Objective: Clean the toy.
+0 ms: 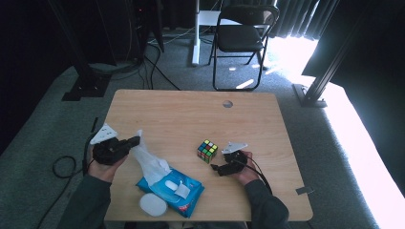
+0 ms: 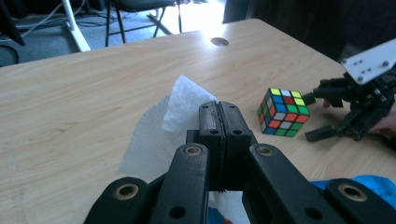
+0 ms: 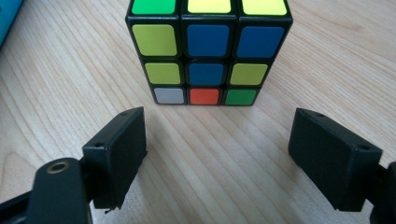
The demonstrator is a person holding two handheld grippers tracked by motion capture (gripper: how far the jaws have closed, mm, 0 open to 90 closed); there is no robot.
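Observation:
My left gripper (image 1: 135, 141) is at the table's left, shut on a white wipe (image 1: 149, 163) that trails down into the blue wipes pack (image 1: 173, 189). In the left gripper view the jaws (image 2: 219, 122) are pressed together with the wipe (image 2: 180, 108) sticking out past them. A scrambled puzzle cube (image 1: 207, 150) stands upright on the table's middle right. My right gripper (image 1: 218, 161) is open just right of it, near the front. In the right gripper view the cube (image 3: 208, 51) stands a little beyond the open gripper (image 3: 218, 156), not between the jaws.
A white round lid (image 1: 153, 204) lies at the front edge beside the pack. The wooden table (image 1: 191, 119) has a cable hole (image 1: 228, 103) near its far edge. A black folding chair (image 1: 241, 36) stands behind the table.

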